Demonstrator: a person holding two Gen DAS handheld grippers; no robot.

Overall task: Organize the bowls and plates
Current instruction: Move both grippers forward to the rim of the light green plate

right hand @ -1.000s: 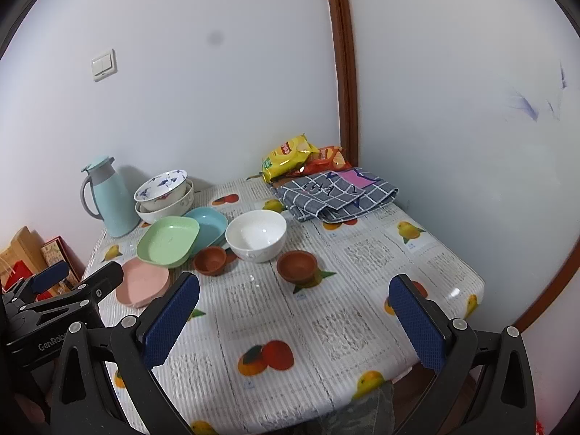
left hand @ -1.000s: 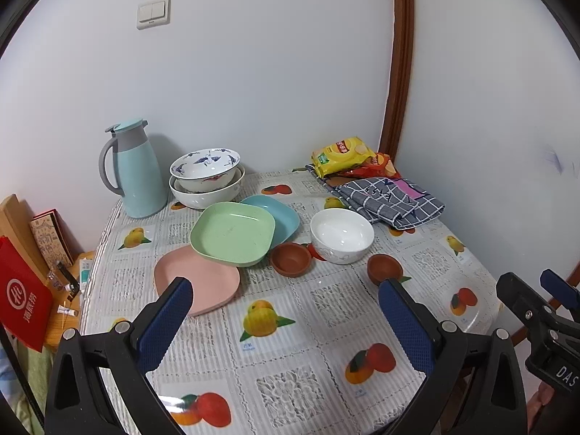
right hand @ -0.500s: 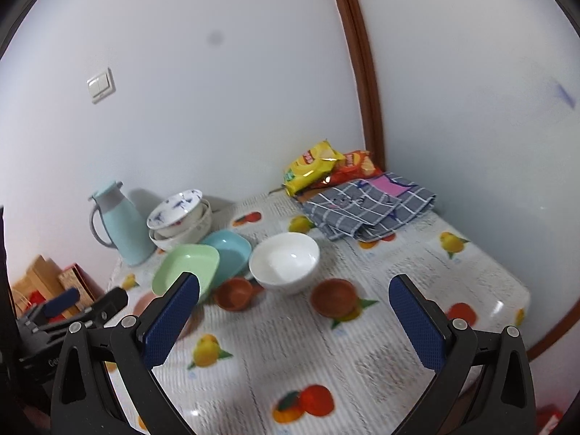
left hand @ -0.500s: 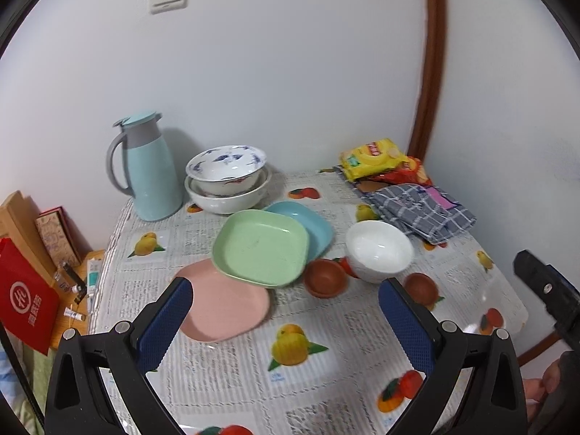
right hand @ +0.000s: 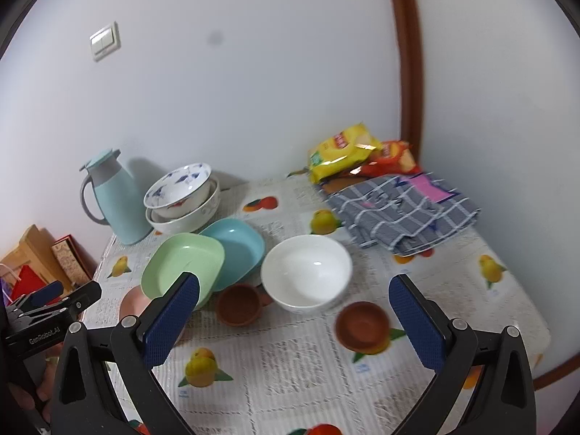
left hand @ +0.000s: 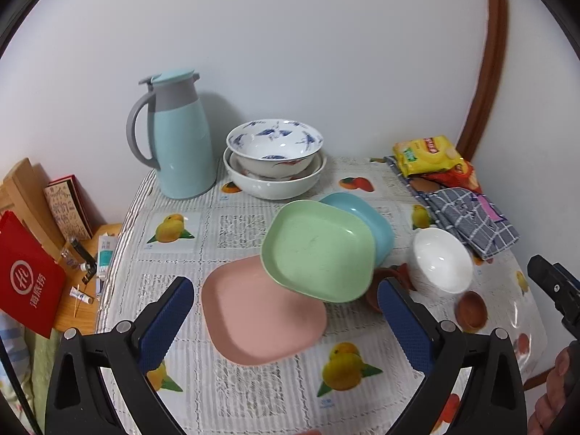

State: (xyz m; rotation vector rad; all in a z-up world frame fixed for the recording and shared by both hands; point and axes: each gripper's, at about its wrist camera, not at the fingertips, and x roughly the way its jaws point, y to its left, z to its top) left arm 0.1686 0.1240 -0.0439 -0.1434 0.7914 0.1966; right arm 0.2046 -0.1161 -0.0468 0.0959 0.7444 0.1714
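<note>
On the fruit-print tablecloth, a green square plate [left hand: 319, 250] leans over a pink plate [left hand: 261, 311] and a blue plate [left hand: 366, 214]. A white bowl [left hand: 440, 259] sits to their right, between two small brown bowls [right hand: 240, 303] [right hand: 362, 324]. A blue-patterned bowl [left hand: 274, 146] is nested in a bigger white bowl [left hand: 275, 181] at the back. My left gripper [left hand: 286, 315] hovers open over the pink plate, holding nothing. My right gripper [right hand: 294, 317] hangs open above the near side of the white bowl [right hand: 306, 272], empty.
A light-blue thermos jug [left hand: 177, 134] stands at the back left. Snack bags [left hand: 427, 154] and a grey checked cloth [left hand: 467, 217] lie at the back right. Past the table's left edge sit a red box [left hand: 25, 279] and small items on a wooden surface.
Both grippers have moved forward and lower toward the dishes, which now look larger. The left view has shifted so the pink and green plates lie between its fingers. Nothing was grasped.
</note>
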